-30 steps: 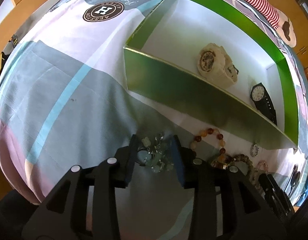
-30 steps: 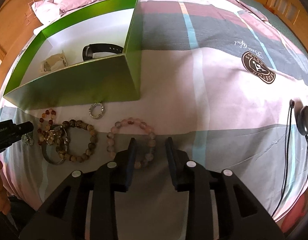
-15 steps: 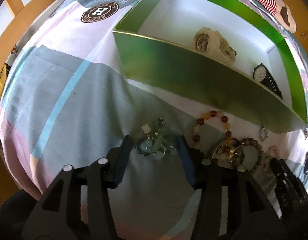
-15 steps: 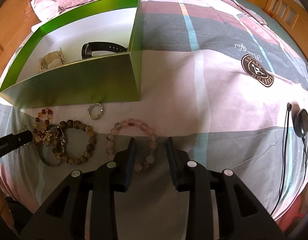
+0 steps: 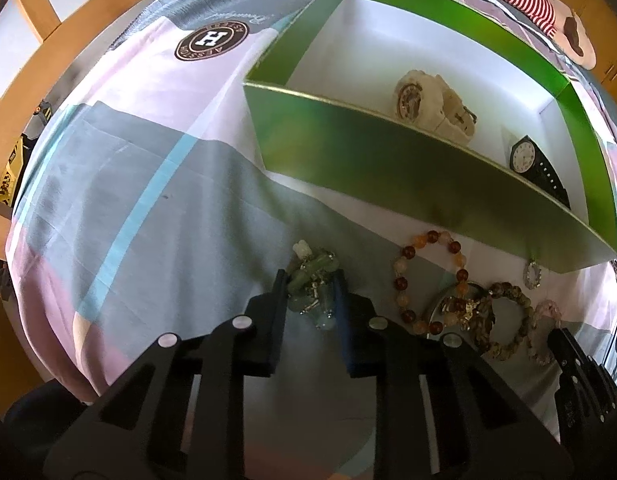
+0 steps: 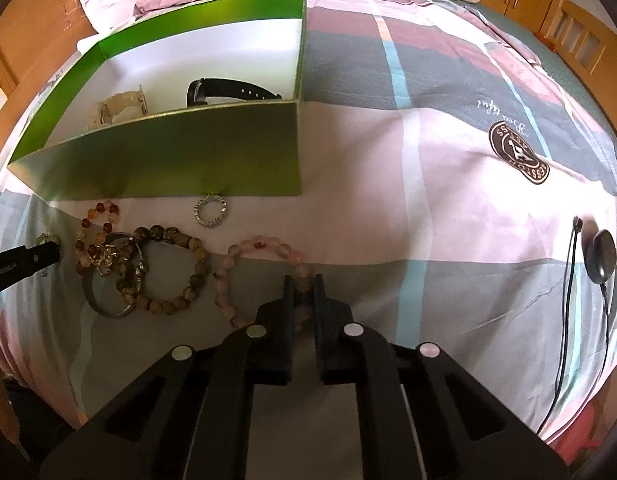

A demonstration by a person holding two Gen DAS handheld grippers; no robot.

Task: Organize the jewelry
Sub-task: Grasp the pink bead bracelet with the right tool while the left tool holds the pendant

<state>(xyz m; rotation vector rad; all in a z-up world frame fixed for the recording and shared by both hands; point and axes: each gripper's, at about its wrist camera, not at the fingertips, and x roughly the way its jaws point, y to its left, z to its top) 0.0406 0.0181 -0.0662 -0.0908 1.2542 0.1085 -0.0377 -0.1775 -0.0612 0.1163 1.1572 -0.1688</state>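
My left gripper (image 5: 310, 286) is shut on a green jade-bead bracelet (image 5: 313, 280) on the bedspread. My right gripper (image 6: 303, 286) is shut on the right side of a pink bead bracelet (image 6: 244, 256). Between them lie an amber bead bracelet (image 5: 426, 276), a brown stone-bead bracelet (image 6: 168, 268), a metal bangle with a gold charm (image 6: 108, 280) and a small silver ring (image 6: 211, 209). The green box (image 5: 388, 168) behind holds a cream watch (image 5: 428, 104) and a black watch (image 5: 536, 168).
The green box's front wall (image 6: 168, 160) stands just behind the jewelry. A black cable with a round puck (image 6: 598, 256) lies at the right on the bedspread. Wooden bed rails frame the left and right edges. A pink duvet and striped plush lie behind the box.
Both grippers have closed: the left on the green bracelet, the right on the pink bracelet. The left gripper has also shifted slightly forward.
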